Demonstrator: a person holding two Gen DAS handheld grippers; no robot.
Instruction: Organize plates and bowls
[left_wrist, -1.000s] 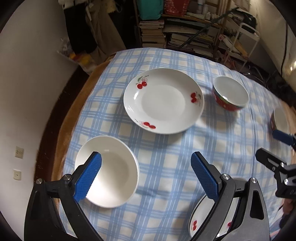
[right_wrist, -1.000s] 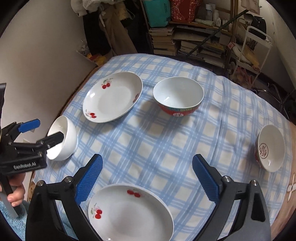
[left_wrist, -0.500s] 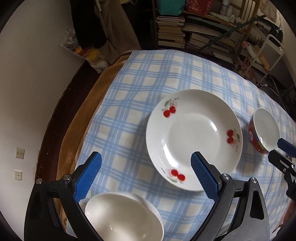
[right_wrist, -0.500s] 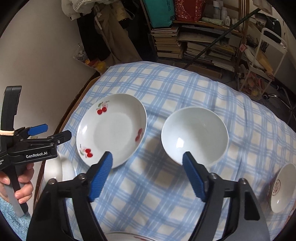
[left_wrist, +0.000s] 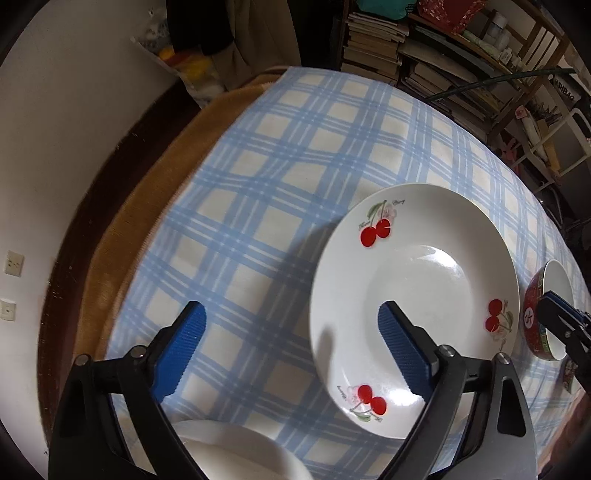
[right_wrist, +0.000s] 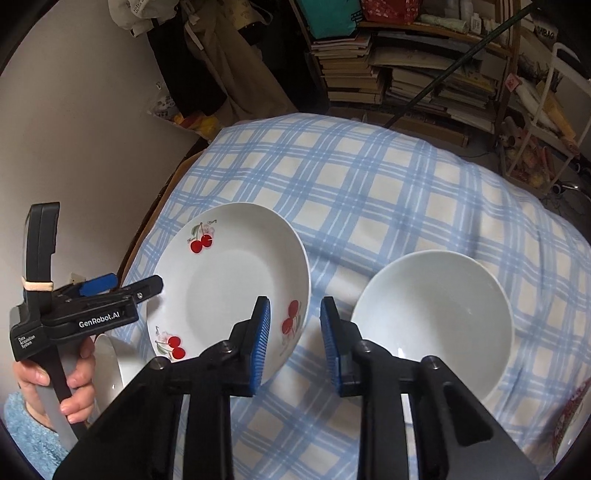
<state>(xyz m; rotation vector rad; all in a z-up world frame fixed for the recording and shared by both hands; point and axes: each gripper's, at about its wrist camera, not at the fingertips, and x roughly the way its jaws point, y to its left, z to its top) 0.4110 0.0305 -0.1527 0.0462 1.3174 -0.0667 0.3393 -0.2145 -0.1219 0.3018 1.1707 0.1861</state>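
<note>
A white cherry plate (left_wrist: 413, 258) lies on the blue checked cloth. My left gripper (left_wrist: 291, 325) hangs over its left rim, jaws wide and closing slightly, the rim between them, pads not touching. My right gripper (right_wrist: 295, 314) is at the same cherry plate's (right_wrist: 221, 288) right rim. Its jaws are closing to a narrow gap with the rim edge showing between the pads, no press visible. A red bowl (right_wrist: 432, 325) with a white inside sits just right of it. The plain white bowl (left_wrist: 229, 454) is below my left gripper. The left gripper (right_wrist: 136, 281) also appears in the right wrist view.
The cloth-covered table (right_wrist: 369, 177) drops off at its left edge (left_wrist: 155, 206) toward a wall. Bookshelves (right_wrist: 406, 66) and a white rack (right_wrist: 554, 110) stand beyond the far edge. A small red-patterned bowl (right_wrist: 565, 424) shows at the lower right. A hand (right_wrist: 77, 387) holds the left gripper.
Both grippers moved forward across the table and lower, toward the far cherry plate. The right jaws went from wide to a narrow gap. The near cherry plate dropped out of the right wrist view.
</note>
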